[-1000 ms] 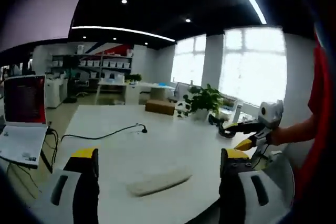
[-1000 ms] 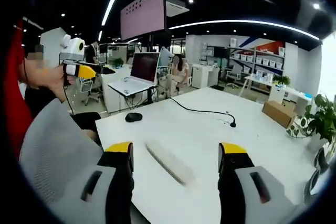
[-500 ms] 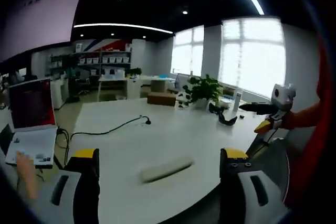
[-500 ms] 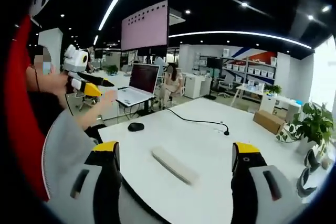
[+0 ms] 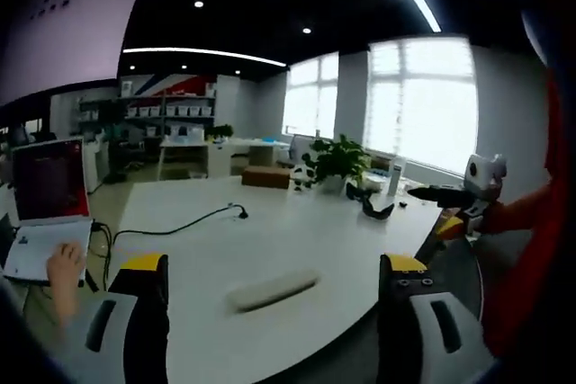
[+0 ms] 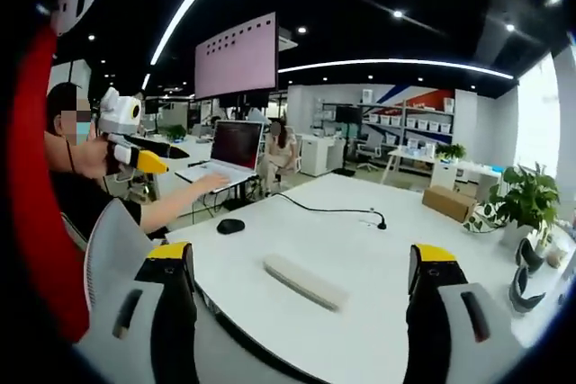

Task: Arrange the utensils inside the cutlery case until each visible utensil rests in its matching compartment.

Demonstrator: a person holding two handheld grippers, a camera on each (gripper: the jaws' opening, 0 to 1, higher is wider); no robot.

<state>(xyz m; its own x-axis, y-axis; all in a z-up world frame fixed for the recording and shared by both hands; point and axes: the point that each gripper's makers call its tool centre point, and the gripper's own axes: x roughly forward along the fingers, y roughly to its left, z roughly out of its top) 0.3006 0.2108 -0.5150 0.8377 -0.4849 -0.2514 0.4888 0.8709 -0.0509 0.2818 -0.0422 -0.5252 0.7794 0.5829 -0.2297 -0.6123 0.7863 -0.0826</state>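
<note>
White and closed, the cutlery case (image 5: 273, 290) is left untouched on the table (image 6: 396, 267) while the left gripper (image 5: 270, 267) and right gripper (image 6: 300, 254) are held wide and raised, presumably for approach.

No readable text, labels or numbers. Hanging screen (image 6: 236, 56) shows rows of small dark marks, too small to read. Laptop (image 6: 233, 145) screen content is blurred. Boxes on the far shelves (image 6: 403, 120) carry no legible print.
</note>
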